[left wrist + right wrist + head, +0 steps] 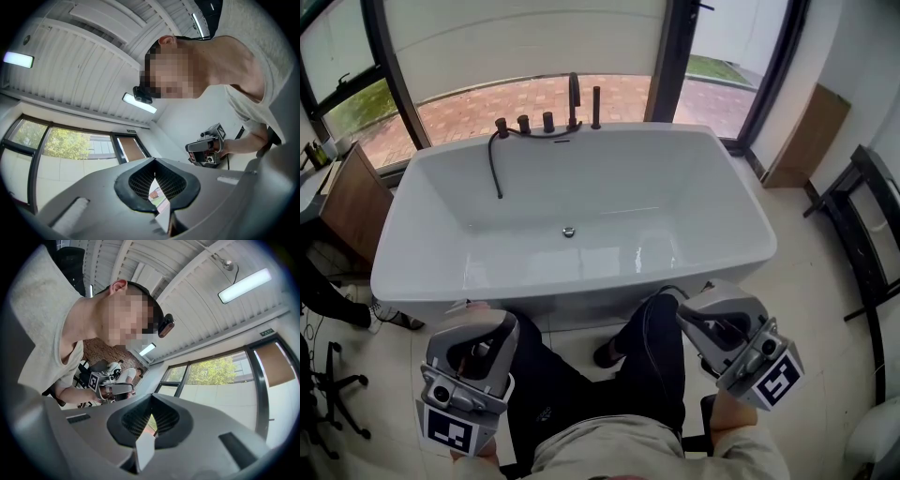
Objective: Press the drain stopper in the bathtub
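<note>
The drain stopper (569,232) is a small round metal disc on the floor of the white bathtub (431,272). It lies about midway along the tub's length and toward the far wall, below the dark tap set (548,122) mounted on the far rim. A dark hand-shower hose (494,164) hangs from that rim down the inner wall, to the left of the stopper.

Both tools are outside the tub, on its near side, held low over the person's dark trousers (581,394). They are well apart from the stopper, with the tub's near wall between them and it.

The left gripper (154,163) has its two ribbed pads pressed together at the tips. Only a thin sliver of light shows lower down, and nothing is pinched there. The right gripper (151,404) is the same, its pads meeting at the tip and holding nothing.

Both point upward rather than toward the tub. Each gripper view looks past its jaws at the slatted ceiling (84,65), a strip light (243,285) and the person leaning over. Each view also catches the other tool held in the person's hand.

Behind the tub, tall dark-framed windows (670,56) look out on brick paving (478,108). A wooden cabinet (347,202) stands just beside the tub's left end.
</note>
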A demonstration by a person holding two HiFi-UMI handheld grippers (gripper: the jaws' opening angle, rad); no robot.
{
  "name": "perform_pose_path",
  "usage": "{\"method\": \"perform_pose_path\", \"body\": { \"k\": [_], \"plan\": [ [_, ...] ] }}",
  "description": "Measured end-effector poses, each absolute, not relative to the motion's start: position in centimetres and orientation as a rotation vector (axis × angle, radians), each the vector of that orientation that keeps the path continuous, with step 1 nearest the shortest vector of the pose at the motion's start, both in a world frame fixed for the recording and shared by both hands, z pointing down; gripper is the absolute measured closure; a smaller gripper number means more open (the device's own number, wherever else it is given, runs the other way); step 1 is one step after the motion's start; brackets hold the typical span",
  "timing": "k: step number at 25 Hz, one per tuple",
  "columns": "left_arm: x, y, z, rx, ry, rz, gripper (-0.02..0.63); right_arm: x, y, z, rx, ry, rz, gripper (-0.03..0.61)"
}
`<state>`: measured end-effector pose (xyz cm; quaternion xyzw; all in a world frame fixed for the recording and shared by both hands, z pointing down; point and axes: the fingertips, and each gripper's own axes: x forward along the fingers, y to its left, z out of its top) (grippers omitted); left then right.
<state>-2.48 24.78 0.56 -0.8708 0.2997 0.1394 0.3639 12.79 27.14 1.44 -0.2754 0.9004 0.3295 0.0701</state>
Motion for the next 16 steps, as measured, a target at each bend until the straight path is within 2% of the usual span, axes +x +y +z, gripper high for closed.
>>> {"method": "perform_pose_path", "body": {
  "k": [16],
  "plan": [
    [-2.3,23.2,1.6,-2.263,0.784,0.328,0.606,12.8,25.3,3.0,-0.854,2.757,0.975,0.577]
  ]
}}
